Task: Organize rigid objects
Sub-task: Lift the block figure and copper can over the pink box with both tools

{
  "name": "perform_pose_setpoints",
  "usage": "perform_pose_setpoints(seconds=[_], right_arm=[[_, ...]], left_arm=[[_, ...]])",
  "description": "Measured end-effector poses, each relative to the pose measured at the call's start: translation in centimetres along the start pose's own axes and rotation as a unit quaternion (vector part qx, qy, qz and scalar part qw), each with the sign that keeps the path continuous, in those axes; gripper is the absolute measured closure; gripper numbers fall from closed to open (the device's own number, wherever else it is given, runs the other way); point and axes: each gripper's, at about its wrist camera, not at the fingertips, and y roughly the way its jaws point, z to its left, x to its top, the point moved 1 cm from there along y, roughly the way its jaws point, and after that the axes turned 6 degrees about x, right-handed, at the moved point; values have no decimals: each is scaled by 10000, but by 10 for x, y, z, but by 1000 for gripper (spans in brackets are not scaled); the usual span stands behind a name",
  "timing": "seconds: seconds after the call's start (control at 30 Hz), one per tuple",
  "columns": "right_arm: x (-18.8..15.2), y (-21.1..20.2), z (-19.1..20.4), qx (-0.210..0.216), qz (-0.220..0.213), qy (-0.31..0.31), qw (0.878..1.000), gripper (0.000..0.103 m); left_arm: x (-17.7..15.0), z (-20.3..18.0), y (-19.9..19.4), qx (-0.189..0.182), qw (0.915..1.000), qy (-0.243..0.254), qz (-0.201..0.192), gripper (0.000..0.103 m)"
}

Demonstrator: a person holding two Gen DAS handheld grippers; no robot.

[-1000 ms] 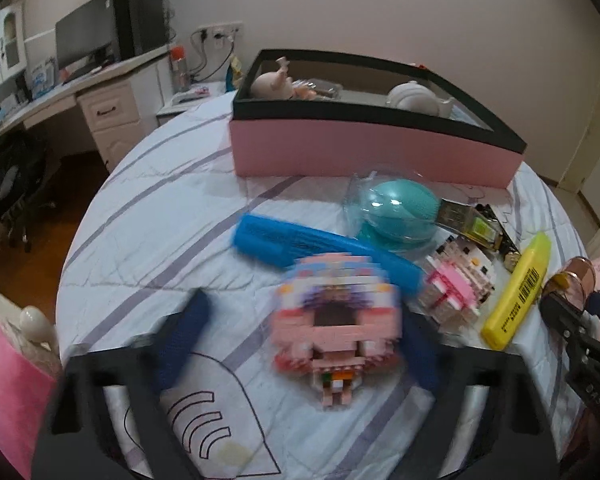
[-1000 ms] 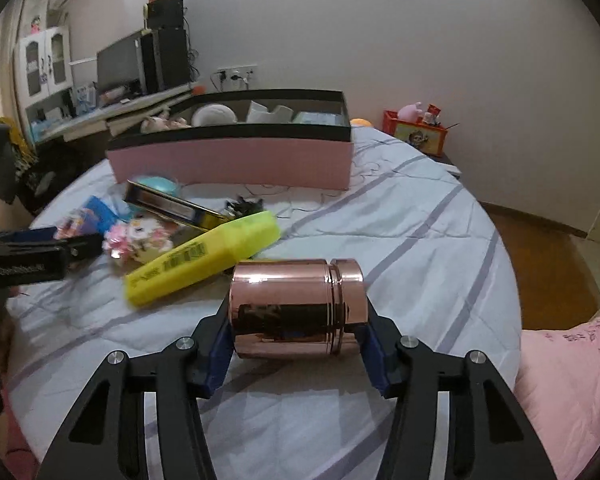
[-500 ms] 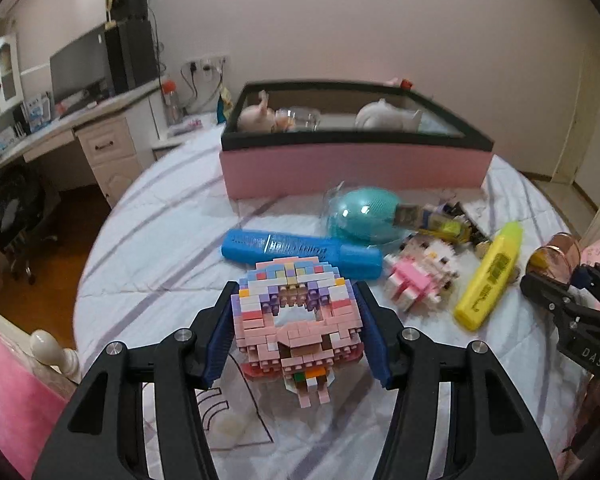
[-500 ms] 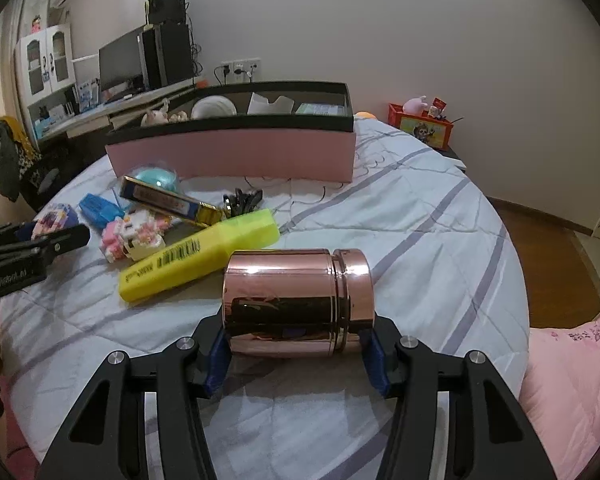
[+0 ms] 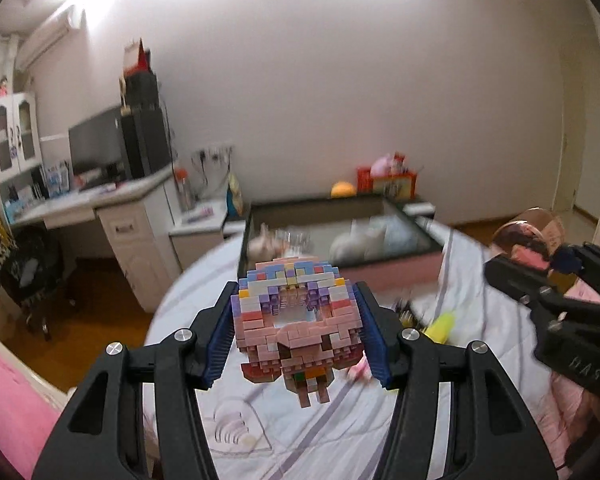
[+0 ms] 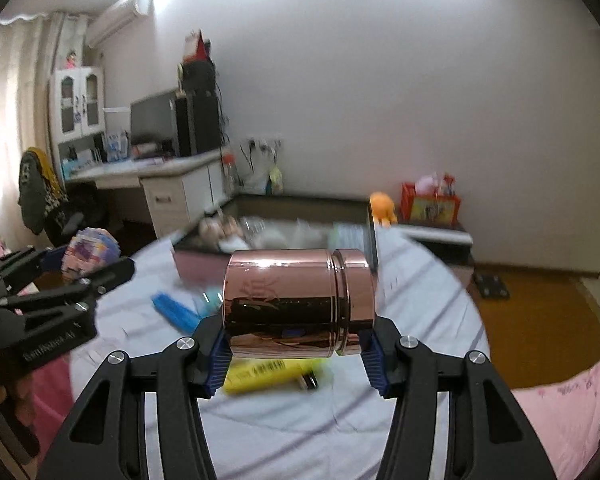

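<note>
Both loads are up over the bed (image 6: pixel 340 420). Left hand-held gripper (image 5: pixel 298 334) clamps the brick toy (image 5: pixel 296 320), right hand-held gripper (image 6: pixel 296 344) clamps the copper tin (image 6: pixel 296 304). Carry level w/ steady squeeze to the pink box (image 5: pixel 396 272), lower inside, don't drop.

Walls: plain white.
Floor (image 6: pixel 540 320): brown wood.
Desk (image 6: pixel 172 184): white, against the left wall.
Monitor (image 6: pixel 152 122): dark, on the desk.
Cabinet (image 6: pixel 78 100): white, glass-doored, left of the desk.
Light: bright ceiling glare.
</note>
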Motion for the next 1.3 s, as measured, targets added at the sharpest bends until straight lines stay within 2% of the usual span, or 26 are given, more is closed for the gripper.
perform_pose_setpoints(seconds=[0.23, 0.4, 0.63, 0.87, 1.0, 1.17, 1.3], right_arm=[[35, -22, 15, 88, -592, -194, 9980, 47], [55, -33, 22, 70, -922, -289, 9953, 47], [67, -29, 28, 87, -1060, -330, 9938, 47], [72, -14, 24, 110, -984, -351, 9945, 47], [77, 9, 18, 126, -836, -340, 9958, 47], [84, 47, 6, 146, -572, -327, 9977, 47], [87, 94, -4, 142, -175, -336, 9992, 47]], left_arm=[[35, 3, -35, 86, 9972, -59, -744, 46], [53, 8, -47, 72, 9946, -164, -1021, 46], [69, 11, -49, 100, 9913, -249, -1286, 46], [71, 6, -29, 144, 9929, -180, -1169, 46], [72, 2, -5, 146, 9946, -151, -1013, 46], [77, 2, 53, 122, 9981, -43, -603, 46], [76, 1, 103, 69, 9998, -33, -169, 46]])
